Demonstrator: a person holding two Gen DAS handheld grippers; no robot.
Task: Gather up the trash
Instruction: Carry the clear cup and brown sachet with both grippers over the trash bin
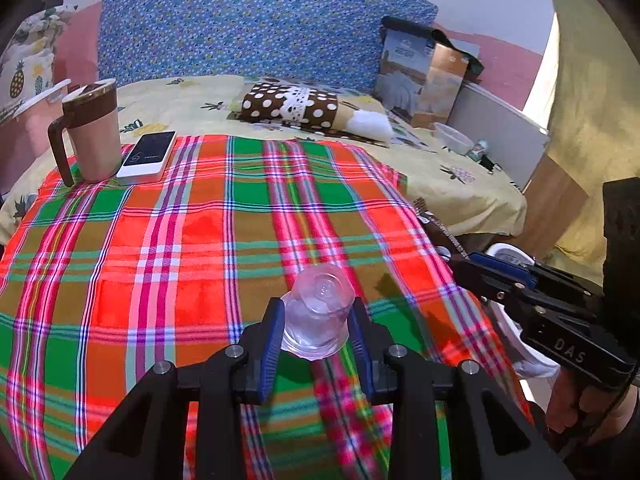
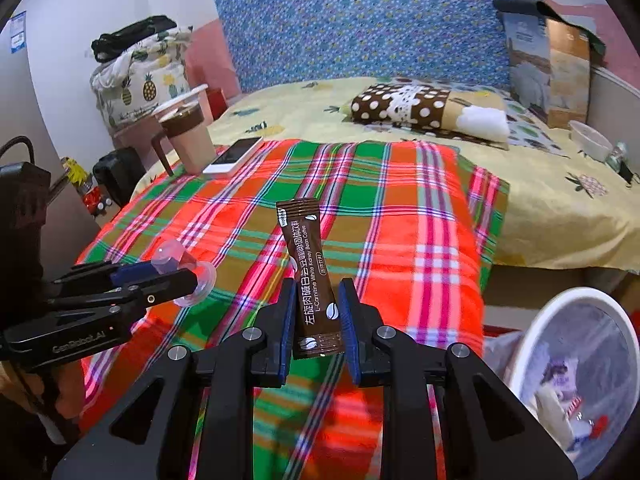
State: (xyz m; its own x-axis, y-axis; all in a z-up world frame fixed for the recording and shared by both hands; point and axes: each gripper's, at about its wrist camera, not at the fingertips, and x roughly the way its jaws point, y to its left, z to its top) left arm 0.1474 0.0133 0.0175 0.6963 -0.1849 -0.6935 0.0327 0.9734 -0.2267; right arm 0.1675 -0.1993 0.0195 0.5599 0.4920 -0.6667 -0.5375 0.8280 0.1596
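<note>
Now your left gripper pinches a clear plastic cup above the plaid cloth; your right gripper clamps a brown coffee sachet, white bin just right.

Bin cut off by frame edge — contents blurred; small items by bed's far side unidentifiable.

Checked cloth spread on bed. Mug at cloth's far left corner, phone just right of it, touching. Pillow behind cloth. Bin beside bed, right of cloth, holding wrappers.
</note>
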